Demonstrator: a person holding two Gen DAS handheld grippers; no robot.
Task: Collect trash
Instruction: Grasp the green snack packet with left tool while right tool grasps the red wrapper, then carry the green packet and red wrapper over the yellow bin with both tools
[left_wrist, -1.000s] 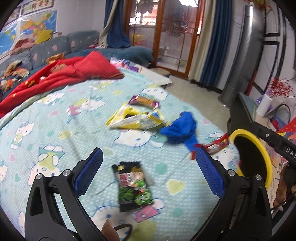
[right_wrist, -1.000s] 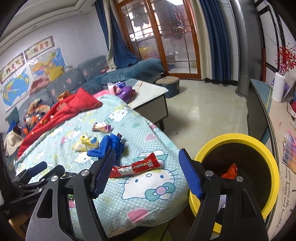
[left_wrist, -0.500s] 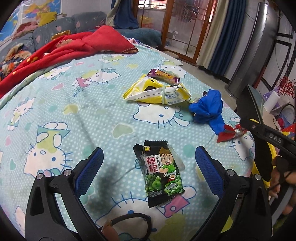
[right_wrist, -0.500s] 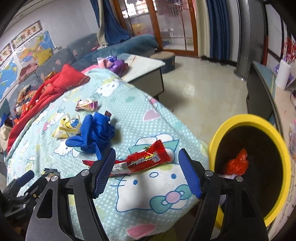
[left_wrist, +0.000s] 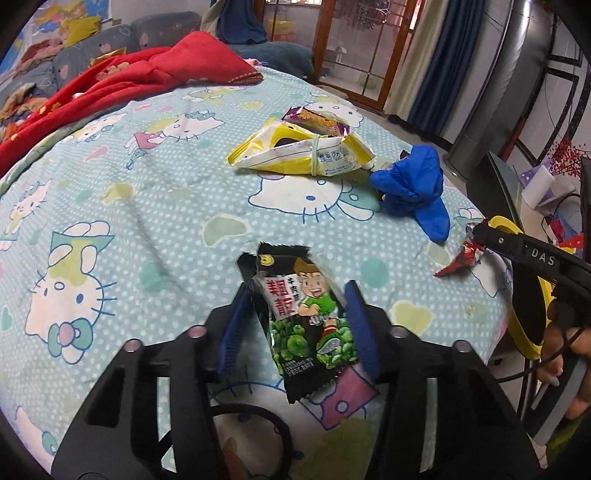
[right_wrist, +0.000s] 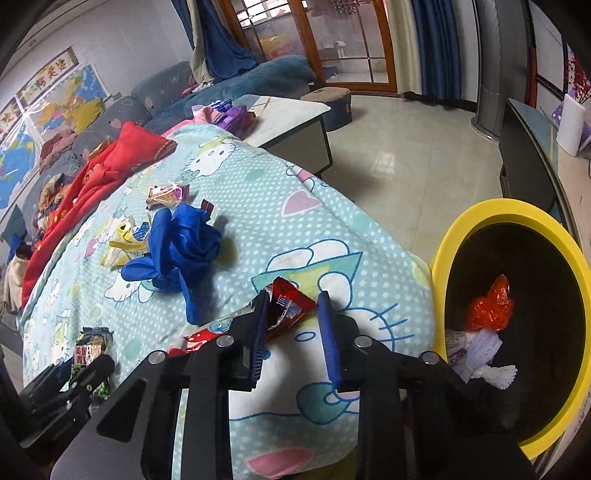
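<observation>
My left gripper (left_wrist: 297, 295) has its jaws narrowed around a black and green snack packet (left_wrist: 303, 317) lying on the Hello Kitty bedspread (left_wrist: 147, 192); I cannot tell if the pads press it. My right gripper (right_wrist: 291, 306) has its jaws narrowed around the end of a red candy wrapper (right_wrist: 286, 312) near the bed's edge; the wrapper also shows in the left wrist view (left_wrist: 461, 258). A yellow-rimmed bin (right_wrist: 476, 221) stands right of the bed with red and white trash inside.
A crumpled blue glove (left_wrist: 413, 184), a yellow wrapper (left_wrist: 303, 155) and a purple wrapper (left_wrist: 317, 120) lie further back on the bed. A red blanket (left_wrist: 129, 77) covers the far left. A low table (right_wrist: 291, 110) and tiled floor lie beyond the bed.
Both grippers have moved forward and down onto the bed. Both pairs of jaws have closed from wide open to narrow around their wrappers.
</observation>
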